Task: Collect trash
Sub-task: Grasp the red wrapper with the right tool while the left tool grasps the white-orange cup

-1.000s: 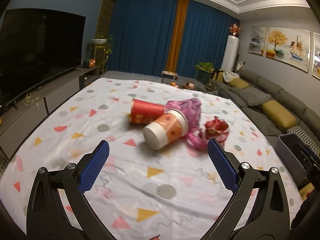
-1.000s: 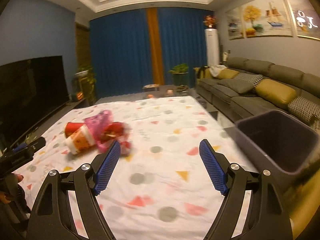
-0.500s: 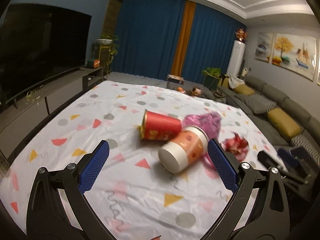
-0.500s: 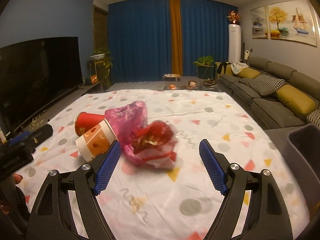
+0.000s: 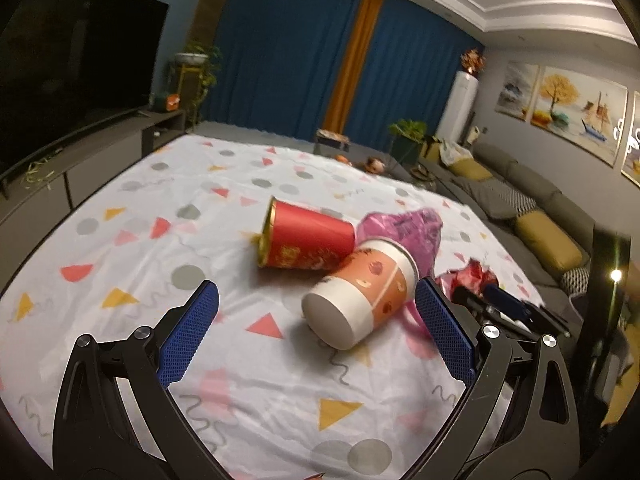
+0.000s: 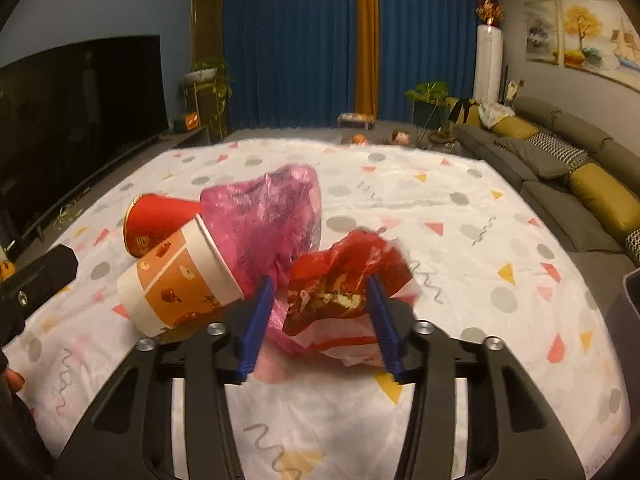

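Trash lies bunched in the middle of the patterned cloth [image 6: 472,208]: a red cup [image 5: 308,240] on its side, an orange-and-white cup [image 5: 360,296] tipped against it, a pink plastic bag [image 6: 268,216] behind them, and a crumpled red wrapper [image 6: 344,280] nearest our right hand. Our right gripper [image 6: 320,308] has just been closing, and its blue pads now flank the wrapper closely, though we cannot tell whether they press it yet. Our left gripper [image 5: 316,332] hangs spread wide before the orange-and-white cup, touching nothing. We see the risks as these: the wrapper is light and springy, so a pinch on a loose fold could let it slip free on the lift; the pink bag sits right against it and may get caught and dragged along, rolling the cups. The grey bin [image 6: 630,300] shows only at the right edge, well apart from the pile.
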The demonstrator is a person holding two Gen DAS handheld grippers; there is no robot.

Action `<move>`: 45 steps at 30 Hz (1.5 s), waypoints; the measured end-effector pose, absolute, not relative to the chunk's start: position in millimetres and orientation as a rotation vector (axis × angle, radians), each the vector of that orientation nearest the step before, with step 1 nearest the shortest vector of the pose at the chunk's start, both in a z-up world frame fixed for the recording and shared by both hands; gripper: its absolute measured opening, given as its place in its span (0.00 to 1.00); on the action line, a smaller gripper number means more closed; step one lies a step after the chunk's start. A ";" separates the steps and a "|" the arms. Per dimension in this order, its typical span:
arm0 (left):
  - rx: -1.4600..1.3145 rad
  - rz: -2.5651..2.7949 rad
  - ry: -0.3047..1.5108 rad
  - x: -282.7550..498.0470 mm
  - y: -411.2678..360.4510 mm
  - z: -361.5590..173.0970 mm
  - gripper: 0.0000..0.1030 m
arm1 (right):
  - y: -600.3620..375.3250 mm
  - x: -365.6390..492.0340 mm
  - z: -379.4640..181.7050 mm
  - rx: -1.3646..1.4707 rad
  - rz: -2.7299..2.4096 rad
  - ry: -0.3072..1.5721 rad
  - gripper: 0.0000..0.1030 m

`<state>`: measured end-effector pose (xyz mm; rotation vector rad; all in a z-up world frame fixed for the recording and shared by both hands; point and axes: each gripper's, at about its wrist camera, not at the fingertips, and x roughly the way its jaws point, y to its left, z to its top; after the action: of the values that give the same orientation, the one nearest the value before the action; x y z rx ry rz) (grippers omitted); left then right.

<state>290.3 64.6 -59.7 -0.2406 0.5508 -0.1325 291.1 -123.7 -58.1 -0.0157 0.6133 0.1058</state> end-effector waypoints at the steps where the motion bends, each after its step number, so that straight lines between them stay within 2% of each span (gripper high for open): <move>1: -0.238 -0.137 0.558 292.3 63.4 -61.5 0.94 | -123.9 291.4 -58.3 -0.018 0.106 0.616 0.32; 3: -0.230 -0.155 0.578 297.2 59.4 -64.9 0.94 | -124.1 291.7 -59.4 -0.015 0.113 0.618 0.20; 7: -0.223 -0.173 0.596 305.1 54.5 -69.6 0.94 | -129.7 283.9 -57.5 -0.013 0.102 0.592 0.15; 15: -0.182 -0.191 0.609 321.3 43.2 -75.2 0.94 | -162.1 263.2 -49.7 0.071 0.048 0.537 0.14; 25: -0.200 -0.267 0.735 353.2 38.8 -90.6 0.94 | -161.8 260.1 -49.0 0.080 0.070 0.530 0.14; 36: -0.231 -0.338 0.789 364.5 37.2 -100.8 0.68 | -156.4 260.5 -53.4 0.062 0.082 0.531 0.14; 41: -0.231 -0.359 0.766 360.0 36.7 -98.6 0.62 | -157.2 258.8 -53.5 0.065 0.079 0.530 0.14; 45: -0.218 -0.365 0.737 352.7 33.9 -94.5 0.61 | -158.0 258.6 -54.1 0.070 0.080 0.527 0.14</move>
<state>352.7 33.9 -94.5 -0.2177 0.7374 -0.3655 258.6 -158.0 -54.1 0.0695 0.5272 0.0801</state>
